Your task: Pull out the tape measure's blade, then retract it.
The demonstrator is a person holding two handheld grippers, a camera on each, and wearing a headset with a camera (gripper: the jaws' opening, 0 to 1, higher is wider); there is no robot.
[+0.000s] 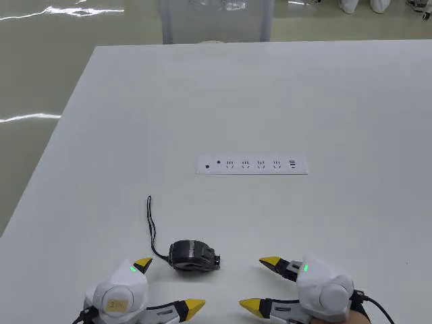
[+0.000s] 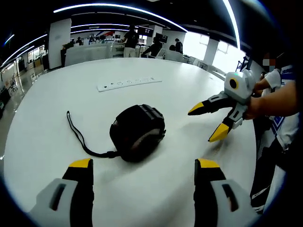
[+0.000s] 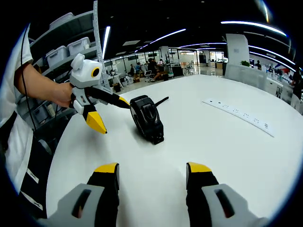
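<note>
The left gripper [image 1: 169, 285] and right gripper [image 1: 260, 283] are flanking the tape measure [image 1: 193, 256] on the table [image 1: 270, 101], fingers wide; an off-centre pinch could be skidding it away.

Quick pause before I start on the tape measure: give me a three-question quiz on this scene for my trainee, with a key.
1. True or false: the left gripper is shut on the tape measure.
2. Where does the tape measure lie? A. on the table, between the tips of the two grippers; B. hanging off the table's edge; C. on a shelf.
3. Fill in: the right gripper is ____, with nothing between its jaws.

Key
1. False: it is open and apart from the tape measure.
2. A.
3. open.
</note>
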